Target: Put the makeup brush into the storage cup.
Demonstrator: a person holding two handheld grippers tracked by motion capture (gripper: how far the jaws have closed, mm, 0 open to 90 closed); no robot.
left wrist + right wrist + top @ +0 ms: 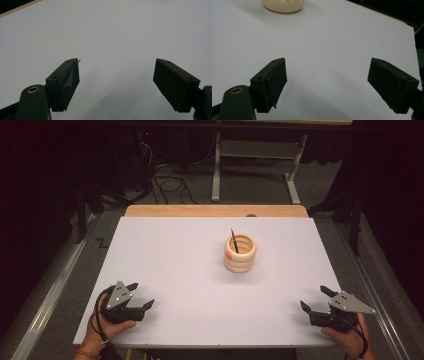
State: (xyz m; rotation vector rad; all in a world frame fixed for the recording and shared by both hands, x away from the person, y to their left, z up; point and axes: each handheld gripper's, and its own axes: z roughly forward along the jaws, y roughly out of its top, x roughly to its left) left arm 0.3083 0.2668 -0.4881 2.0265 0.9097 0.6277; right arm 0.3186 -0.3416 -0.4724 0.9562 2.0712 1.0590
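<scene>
Both claws rest at the near corners of the table (165,270), the left claw (140,296) on the person's left side and the right claw (315,299) on the right side. Each one has its jaws spread wide, and nothing is between them; the two gripper views confirm this, with only white surface between the black pads.

Going from big to small: the table is a large white board, with a wooden edge at the far side. A little right of its middle stands a holder (240,253) that looks like cream rings stacked one on another, with a small orange mark on its side. Inside it one thin dark stick (234,240), maybe a pen or a brush, leans toward the far left. The bottom of the holder (282,5) also appears at the top of the right gripper view, well apart from that claw.

I judge that the work is at its beginning and the stick is the thing to take. To do it well, the right claw, which points more toward the holder, should travel over the rim and close on the free upper part of the stick. The stick is thin, so the pads must meet it squarely. Lift it along its own lean, so that the rings are not pulled over. The left claw could steady the holder from the side.
</scene>
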